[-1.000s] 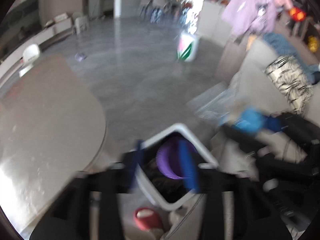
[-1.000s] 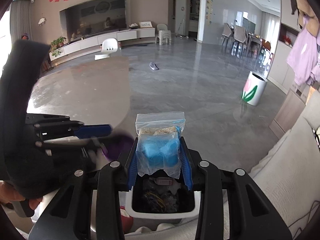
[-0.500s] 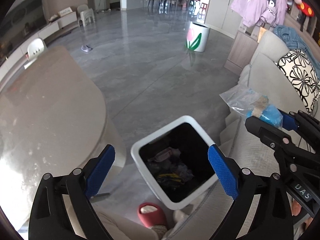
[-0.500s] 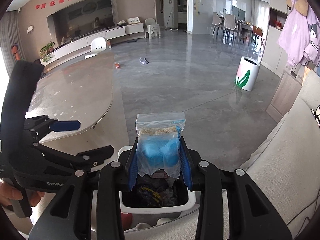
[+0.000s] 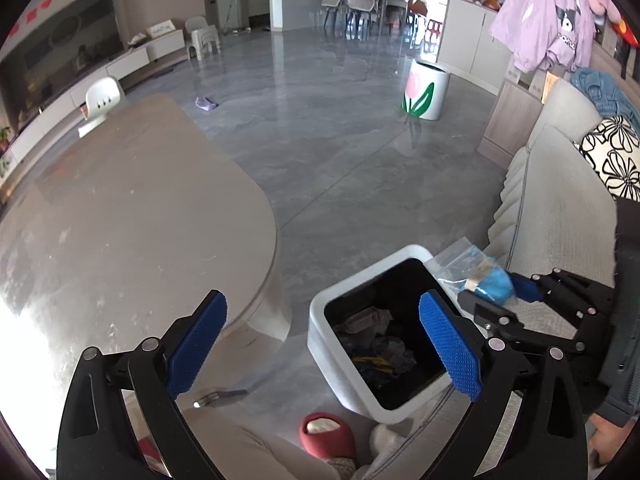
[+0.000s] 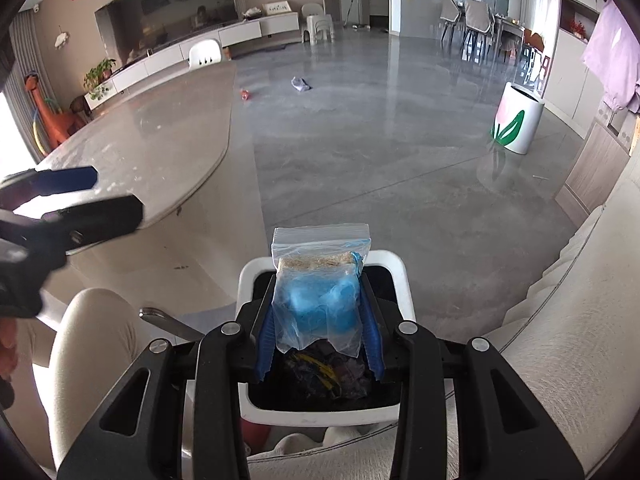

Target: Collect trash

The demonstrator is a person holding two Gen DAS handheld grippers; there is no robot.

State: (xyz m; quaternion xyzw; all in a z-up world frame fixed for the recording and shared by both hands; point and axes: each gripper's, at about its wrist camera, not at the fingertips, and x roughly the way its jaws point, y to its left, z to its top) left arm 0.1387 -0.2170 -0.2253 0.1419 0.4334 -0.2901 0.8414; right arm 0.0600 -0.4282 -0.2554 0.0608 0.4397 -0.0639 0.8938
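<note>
A white square trash bin [image 5: 320, 328] with a dark inside stands on the floor between the table and the sofa; it also shows in the right wrist view [image 6: 248, 280]. It holds crumpled trash [image 5: 380, 348]. My right gripper [image 6: 318, 316] is shut on a clear zip bag of blue and tan stuff [image 6: 320, 288] and holds it right above the bin; the bag also shows in the left wrist view [image 5: 480, 276]. My left gripper [image 5: 324, 344] is open and empty, left of and above the bin.
A round grey table [image 5: 120, 220] lies to the left, a pale sofa [image 5: 560, 208] to the right. A red slipper [image 5: 324, 432] lies in front of the bin. A white tulip-painted bin [image 5: 426, 90] stands far off on the glossy floor.
My left gripper opened and let a purple item fall into the bin, then drew back to the left. My right gripper kept the bag and moved over the bin.
</note>
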